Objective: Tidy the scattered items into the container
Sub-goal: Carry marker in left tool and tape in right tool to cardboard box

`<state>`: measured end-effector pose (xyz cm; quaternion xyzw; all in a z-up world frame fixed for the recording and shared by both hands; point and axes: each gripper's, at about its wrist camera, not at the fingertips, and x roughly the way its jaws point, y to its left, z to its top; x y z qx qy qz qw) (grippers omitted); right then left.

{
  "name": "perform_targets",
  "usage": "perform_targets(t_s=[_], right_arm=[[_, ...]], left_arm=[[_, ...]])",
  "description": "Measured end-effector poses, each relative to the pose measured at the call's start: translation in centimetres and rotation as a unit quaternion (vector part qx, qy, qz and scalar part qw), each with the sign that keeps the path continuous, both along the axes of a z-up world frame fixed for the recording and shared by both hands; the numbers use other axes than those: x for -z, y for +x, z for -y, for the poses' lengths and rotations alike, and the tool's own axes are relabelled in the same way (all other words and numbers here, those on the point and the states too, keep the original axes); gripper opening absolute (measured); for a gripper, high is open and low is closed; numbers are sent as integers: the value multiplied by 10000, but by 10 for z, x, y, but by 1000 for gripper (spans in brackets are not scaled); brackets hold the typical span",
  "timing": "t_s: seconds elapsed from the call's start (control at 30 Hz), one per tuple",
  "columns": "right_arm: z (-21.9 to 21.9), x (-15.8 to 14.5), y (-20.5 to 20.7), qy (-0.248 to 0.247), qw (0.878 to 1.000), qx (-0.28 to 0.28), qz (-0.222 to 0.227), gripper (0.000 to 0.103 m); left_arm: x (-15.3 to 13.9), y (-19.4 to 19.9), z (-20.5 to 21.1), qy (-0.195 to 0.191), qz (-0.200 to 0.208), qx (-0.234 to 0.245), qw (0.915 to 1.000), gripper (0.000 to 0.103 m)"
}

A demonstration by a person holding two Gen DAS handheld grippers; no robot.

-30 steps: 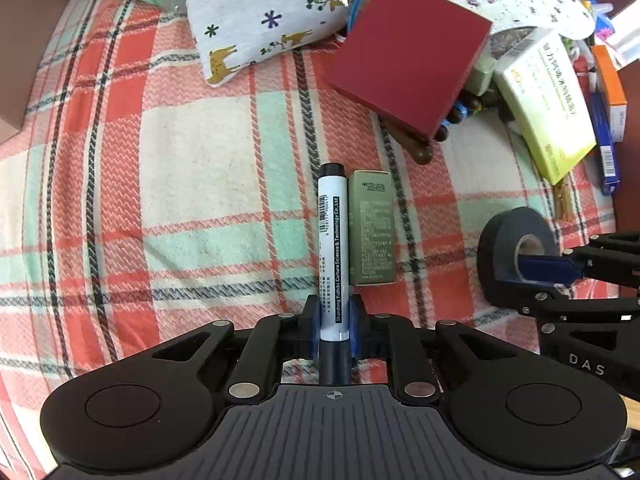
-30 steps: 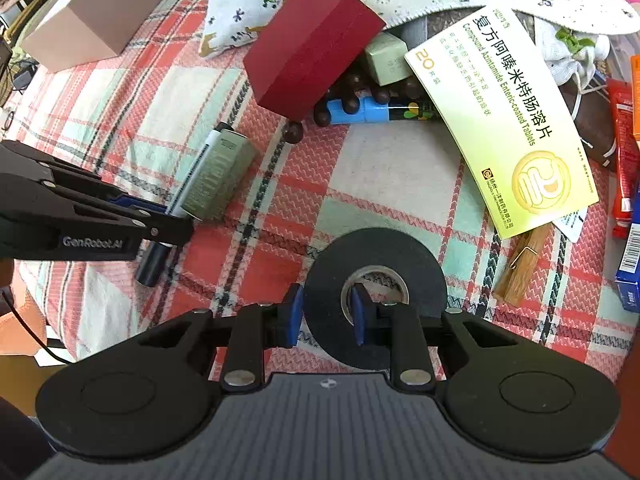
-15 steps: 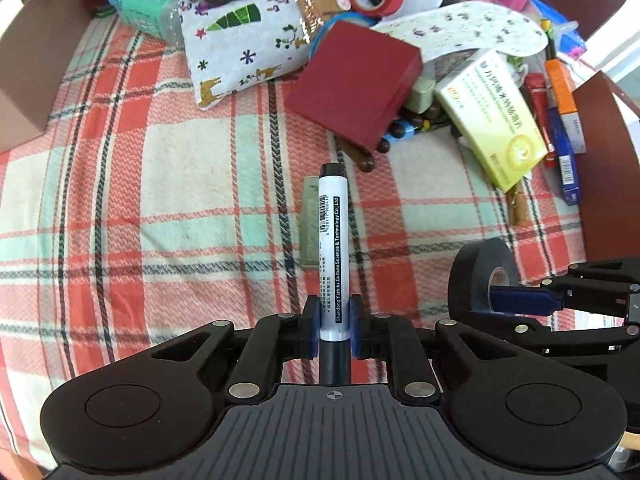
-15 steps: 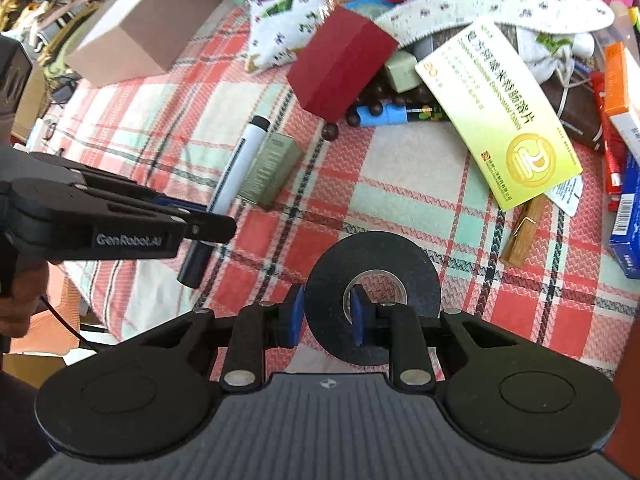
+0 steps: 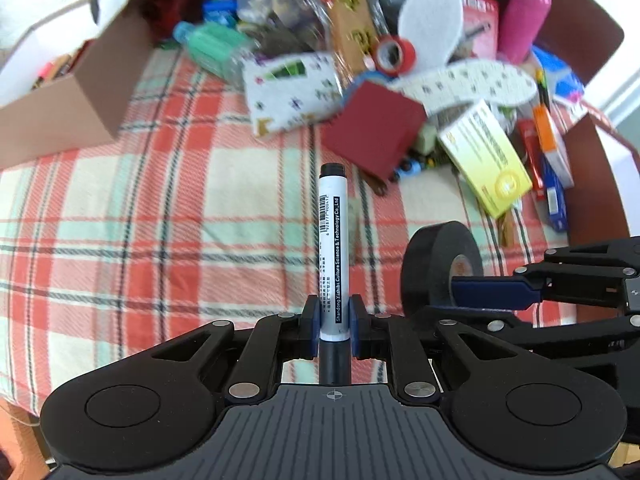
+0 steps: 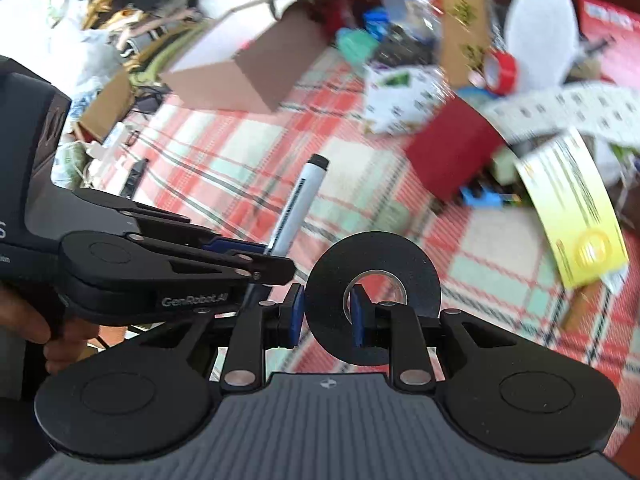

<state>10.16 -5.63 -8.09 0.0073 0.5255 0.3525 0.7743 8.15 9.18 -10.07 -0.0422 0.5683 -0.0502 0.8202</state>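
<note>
My left gripper (image 5: 332,322) is shut on a white marker with a black cap (image 5: 331,248), held above the plaid cloth; the marker also shows in the right wrist view (image 6: 298,208). My right gripper (image 6: 326,316) is shut on a black tape roll (image 6: 372,296), one finger through its hole; the roll shows in the left wrist view (image 5: 436,268). A brown cardboard box (image 5: 68,108) stands at the far left, also in the right wrist view (image 6: 256,68). Both grippers are lifted well above the table.
A pile lies at the back right: dark red box (image 5: 374,132), yellow-green medicine box (image 5: 484,156), printed pouch (image 5: 292,88), red tape roll (image 5: 394,54), insoles (image 5: 464,80), pink cylinder (image 5: 520,16), teal bottle (image 5: 212,44). An olive box (image 6: 394,216) lies on the cloth.
Both grippers have risen and drawn back from the table with the marker and tape roll held. The olive box stays on the cloth. The cardboard box has come into fuller view.
</note>
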Motion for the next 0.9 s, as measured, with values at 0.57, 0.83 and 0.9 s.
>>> perform_targets(t_s=[0.57, 0.83, 0.9], right_arm=[[-189, -55, 68, -15, 9972, -271, 694, 27], [-292, -71, 124, -120, 9933, -464, 1055, 27], [-309, -69, 142, -110, 9931, -476, 1063, 27]], left_arm=[[-58, 56, -201, 30, 894, -38, 9960, 10], [-74, 117, -300, 100, 1074, -102, 9941, 10], [-70, 132, -319, 25, 1075, -171, 9941, 10]])
